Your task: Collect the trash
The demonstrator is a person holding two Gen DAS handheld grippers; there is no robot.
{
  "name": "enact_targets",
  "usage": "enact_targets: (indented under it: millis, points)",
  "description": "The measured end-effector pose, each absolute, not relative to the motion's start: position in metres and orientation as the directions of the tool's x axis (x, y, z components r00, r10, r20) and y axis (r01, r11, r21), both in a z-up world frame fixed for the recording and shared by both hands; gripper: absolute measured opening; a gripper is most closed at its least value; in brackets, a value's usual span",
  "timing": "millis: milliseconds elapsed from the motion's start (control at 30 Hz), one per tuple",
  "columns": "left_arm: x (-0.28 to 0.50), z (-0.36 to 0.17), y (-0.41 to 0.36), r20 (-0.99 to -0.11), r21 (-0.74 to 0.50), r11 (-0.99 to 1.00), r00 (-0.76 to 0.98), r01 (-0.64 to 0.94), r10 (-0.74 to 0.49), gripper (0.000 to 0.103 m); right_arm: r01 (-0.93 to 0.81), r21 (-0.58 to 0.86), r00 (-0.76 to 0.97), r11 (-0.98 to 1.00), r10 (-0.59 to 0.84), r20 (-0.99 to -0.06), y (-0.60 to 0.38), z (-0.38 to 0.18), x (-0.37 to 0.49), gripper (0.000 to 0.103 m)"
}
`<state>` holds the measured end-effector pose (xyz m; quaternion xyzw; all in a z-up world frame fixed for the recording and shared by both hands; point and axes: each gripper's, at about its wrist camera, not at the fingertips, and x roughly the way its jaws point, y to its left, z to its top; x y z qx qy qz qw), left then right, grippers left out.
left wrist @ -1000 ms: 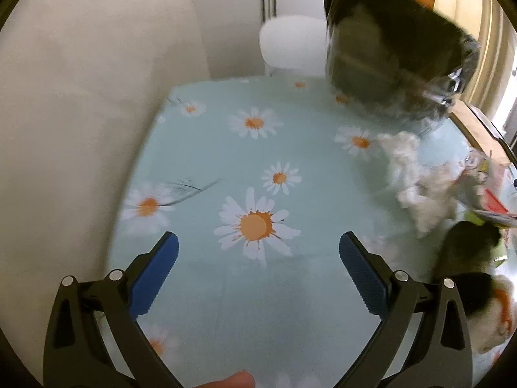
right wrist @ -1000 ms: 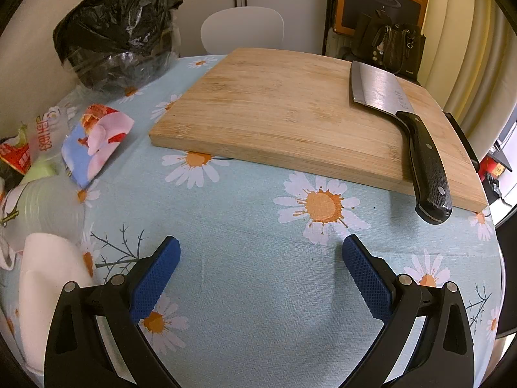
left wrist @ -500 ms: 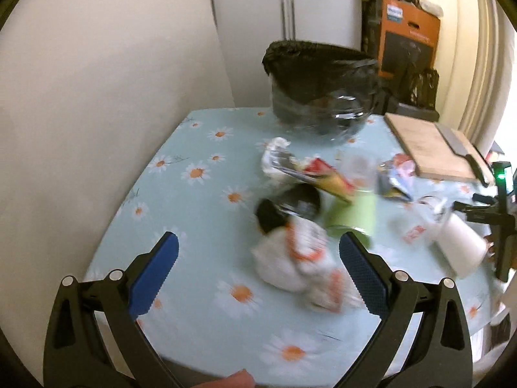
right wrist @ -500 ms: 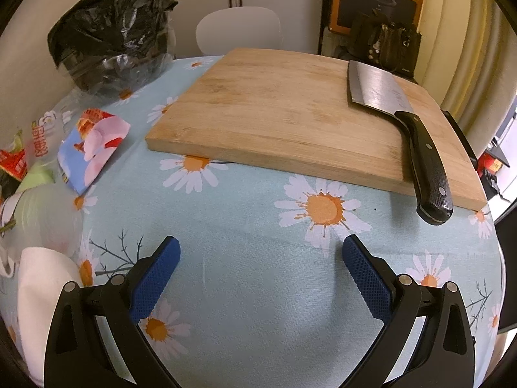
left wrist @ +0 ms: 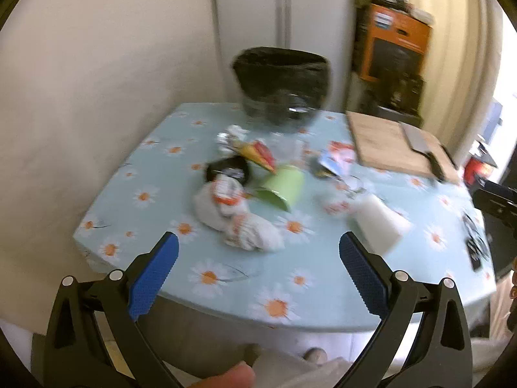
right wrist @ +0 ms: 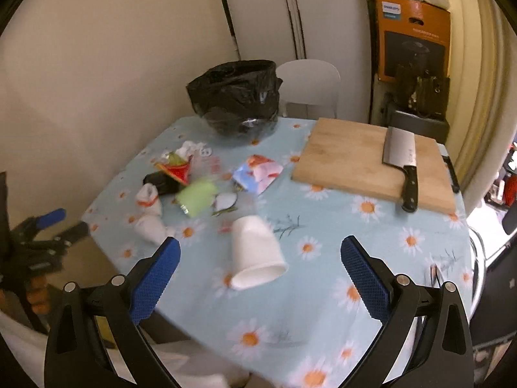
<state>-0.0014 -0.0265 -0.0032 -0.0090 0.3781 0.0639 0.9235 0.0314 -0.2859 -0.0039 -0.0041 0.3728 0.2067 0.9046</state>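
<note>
Trash lies on the daisy tablecloth [right wrist: 323, 291]: a white paper cup [right wrist: 255, 252] on its side, a green cup [right wrist: 197, 195], crumpled white tissue [right wrist: 150, 216], a black wrapper [right wrist: 160, 181], a red-green wrapper [right wrist: 176, 168] and a pink-blue packet [right wrist: 258, 173]. A bin lined with a black bag [right wrist: 236, 97] stands at the table's far side. The left wrist view shows the bin [left wrist: 281, 87], the tissue [left wrist: 236, 216], the green cup [left wrist: 284, 184] and the white cup [left wrist: 378, 220]. My left gripper [left wrist: 258, 274] and right gripper [right wrist: 258, 274] are open and empty, held back above the table's near edge.
A wooden cutting board [right wrist: 371, 161] with a cleaver [right wrist: 402, 161] lies at the right. A white chair [right wrist: 307, 84] stands behind the table. An orange box [right wrist: 413, 42] stands at the back right. The wall runs along the left.
Both grippers have pulled back and up from close over the tablecloth, so the whole table and the trash now show. Both stay open and empty.
</note>
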Motion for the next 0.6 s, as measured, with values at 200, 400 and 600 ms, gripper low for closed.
enact_targets:
  millis: [200, 400, 600]
  points:
    - [-0.018, -0.001, -0.049, -0.700, 0.030, 0.998, 0.712, -0.055, 0.060, 0.097, -0.386, 0.151, 0.597, 0.910, 0.371, -0.711, -0.266, -0.011, 0.005, 0.095]
    - [-0.027, -0.005, -0.055, -0.703, 0.039, 0.998, 0.708, -0.050, 0.064, 0.097, -0.401, 0.095, 0.616, 0.911, 0.345, -0.708, -0.263, -0.013, -0.010, 0.095]
    - [-0.031, -0.008, -0.051, -0.705, 0.025, 0.997, 0.706, -0.079, 0.074, 0.097, -0.419, 0.079, 0.637, 0.905, 0.354, -0.684, -0.262, -0.007, -0.019, 0.095]
